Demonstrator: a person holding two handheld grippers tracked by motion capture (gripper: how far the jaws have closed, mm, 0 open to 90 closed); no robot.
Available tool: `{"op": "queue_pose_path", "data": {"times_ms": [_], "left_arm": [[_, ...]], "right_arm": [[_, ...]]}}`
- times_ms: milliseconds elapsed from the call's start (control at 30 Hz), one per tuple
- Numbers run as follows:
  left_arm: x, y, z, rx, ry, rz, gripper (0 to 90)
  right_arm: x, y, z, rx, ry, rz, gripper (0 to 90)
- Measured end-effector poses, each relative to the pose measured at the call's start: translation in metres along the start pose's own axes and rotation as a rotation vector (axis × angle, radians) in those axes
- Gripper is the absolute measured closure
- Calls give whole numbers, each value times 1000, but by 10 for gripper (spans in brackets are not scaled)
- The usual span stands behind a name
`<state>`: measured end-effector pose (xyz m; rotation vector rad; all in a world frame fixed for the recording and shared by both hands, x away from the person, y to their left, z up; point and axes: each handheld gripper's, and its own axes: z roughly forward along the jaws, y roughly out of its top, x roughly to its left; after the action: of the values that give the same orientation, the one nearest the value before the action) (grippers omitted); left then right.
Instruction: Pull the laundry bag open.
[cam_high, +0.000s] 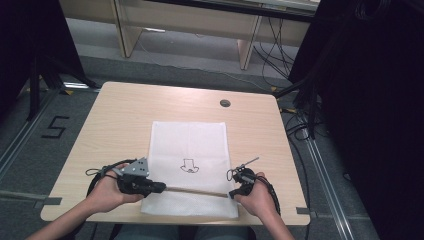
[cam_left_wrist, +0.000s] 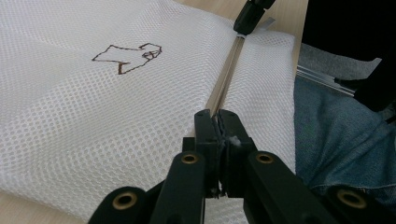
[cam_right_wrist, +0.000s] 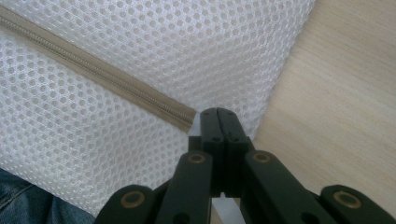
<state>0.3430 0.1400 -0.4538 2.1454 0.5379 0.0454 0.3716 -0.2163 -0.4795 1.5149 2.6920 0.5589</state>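
Flat on the pale wooden surface: a white mesh bag, a small brown outline drawing stitched near its middle. Across the bag's near part, a tan zipper, stretched from one pair of fingers to the other.

Left gripper: fingers pressed together, pinching the zipper's near end, a scrap of white mesh caught between the pads. From those fingers, zipper straight ahead to the other gripper's black tip at the bag's far edge. Drawing ahead and to the left of the fingers; mesh spread wide on that side, a narrower strip on the right, then blue denim of the person's lap beyond the bag's edge.

Right gripper: fingers closed tight, tips together on the bag's mesh just past the zipper's end. Zipper off diagonally up and to the left of those fingers, ending just beside the left finger. Mesh ahead and left, bare wood to the right, bag's edge running up from the fingertips.

Both hands low at the surface's near edge, left hand and right hand well apart, bag between them
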Motion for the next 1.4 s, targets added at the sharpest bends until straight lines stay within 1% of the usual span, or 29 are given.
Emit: {"op": "queue_pose_path", "data": {"times_ms": [33, 67, 100, 133, 167, 200, 233, 267, 333, 367, 433, 500, 567, 600, 667, 733, 833, 867, 967, 1000, 1067, 1100, 1133, 1167, 1200, 1267, 1333, 1367, 1400], "left_arm": [[1, 0, 0, 7, 4, 18, 873], [1, -1, 0, 12, 10, 23, 873], [-1, -2, 1, 13, 16, -1, 873], [0, -3, 2, 12, 11, -1, 873], [0, -3, 2, 11, 9, -2, 873], [0, -3, 2, 11, 7, 7, 873], [1, -3, 1, 14, 11, 11, 873], [0, -3, 1, 14, 12, -3, 873], [0, -3, 1, 11, 4, -3, 873], [1, -3, -1, 14, 22, 7, 873], [2, -4, -3, 4, 22, -8, 873], [3, -5, -6, -3, 22, -23, 873], [3, -6, -5, -4, 16, -26, 873], [4, -6, -5, 10, 21, 6, 873], [4, -6, -5, 11, 18, 2, 873], [4, -7, -4, 8, 13, -22, 873], [4, -7, -5, 9, 12, -8, 873], [4, -7, -5, 17, 19, -19, 873], [4, -7, -5, 17, 16, -24, 873], [5, -8, -6, 18, 20, -13, 873], [6, -8, -6, 16, 12, -7, 873], [6, -8, -7, 9, 7, -12, 873], [5, -8, -7, 10, 10, -30, 873], [5, -8, -7, 10, 12, -26, 873], [7, -8, -8, 14, 6, 0, 873], [6, -8, -8, 17, 9, -2, 873], [5, -9, -8, 18, 16, -29, 873], [6, -9, -9, 15, 17, -16, 873], [7, -10, -11, 9, 15, -35, 873]], "right_arm": [[0, 0, -1, 9, 0, -4, 900], [1, 0, -1, 19, 5, 17, 900], [2, 0, -1, 26, 4, 32, 900], [0, 0, 0, 9, -3, 4, 900], [-1, 0, 0, 9, -1, -2, 900], [1, 0, -1, 17, -1, 13, 900], [0, 0, 0, 10, -1, -2, 900], [0, 0, 0, 8, -1, -1, 900], [0, 0, 0, 8, -1, -3, 900], [0, 0, 0, 10, -1, -3, 900], [-1, 0, 0, 7, 3, -13, 900], [-1, 0, 0, 10, 0, -1, 900], [-1, 0, 0, 8, -2, -2, 900], [-1, 1, 0, 9, -2, -1, 900], [-1, 1, 0, 9, -3, -2, 900], [-1, 0, 0, 7, -3, -2, 900], [-1, 1, 0, 8, -2, -2, 900], [-1, 0, 0, 8, -2, -2, 900], [-1, 0, 0, 8, 1, -6, 900], [-2, 0, 0, 5, 7, -14, 900], [-1, 0, 0, 8, 1, -5, 900], [-1, 0, 0, 7, 1, -6, 900], [-1, 0, 0, 7, 1, -5, 900], [-1, 0, 0, 8, 1, -5, 900], [-1, 0, -1, 12, 6, 0, 900], [-2, 0, 0, 11, 3, -4, 900], [-1, 0, 0, 7, 2, -6, 900], [-3, 0, 0, 0, 2, -22, 900], [-3, 0, 0, 2, 0, -19, 900]]}}
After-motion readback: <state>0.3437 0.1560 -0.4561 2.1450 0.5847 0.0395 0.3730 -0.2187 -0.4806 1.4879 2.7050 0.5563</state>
